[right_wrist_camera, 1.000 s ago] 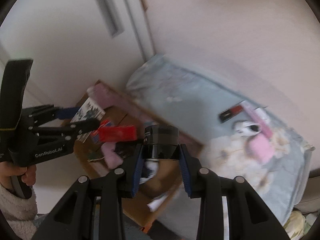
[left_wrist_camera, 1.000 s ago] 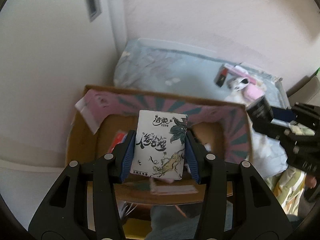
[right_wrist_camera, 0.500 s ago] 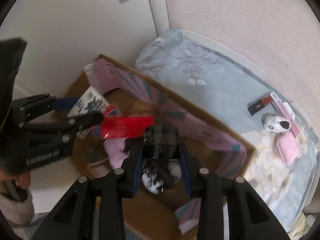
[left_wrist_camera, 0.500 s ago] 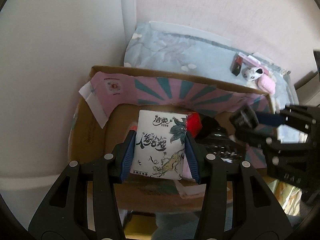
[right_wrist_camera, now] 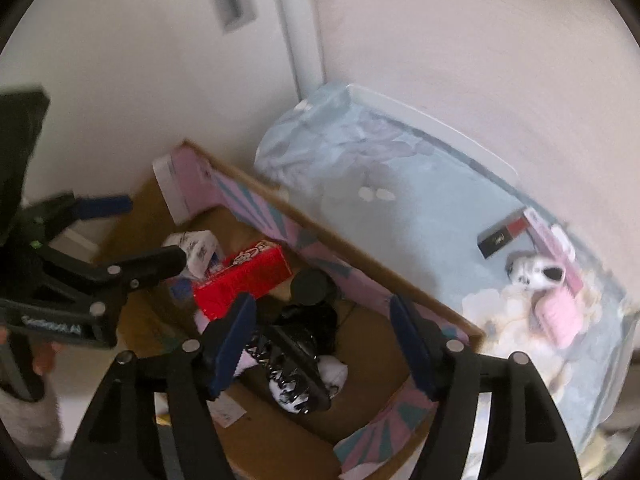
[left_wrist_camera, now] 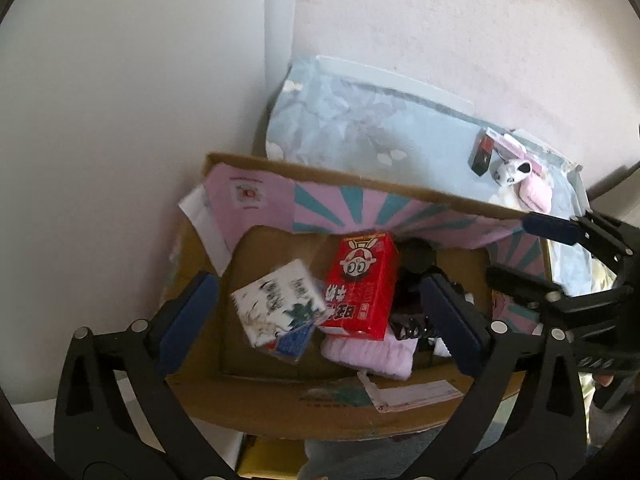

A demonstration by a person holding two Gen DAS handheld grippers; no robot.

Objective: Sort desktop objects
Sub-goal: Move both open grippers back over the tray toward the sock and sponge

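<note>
Left gripper [left_wrist_camera: 320, 308] jaws spread wide, tissue pack [left_wrist_camera: 278, 306] loose between them, right gripper [right_wrist_camera: 320, 340] released, black jar [right_wrist_camera: 308, 286] beyond its jaws, all inside cardboard box [left_wrist_camera: 340, 412]

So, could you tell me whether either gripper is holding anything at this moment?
Nothing is held: the left gripper and right gripper both gape open above the brown cardboard box.
</note>
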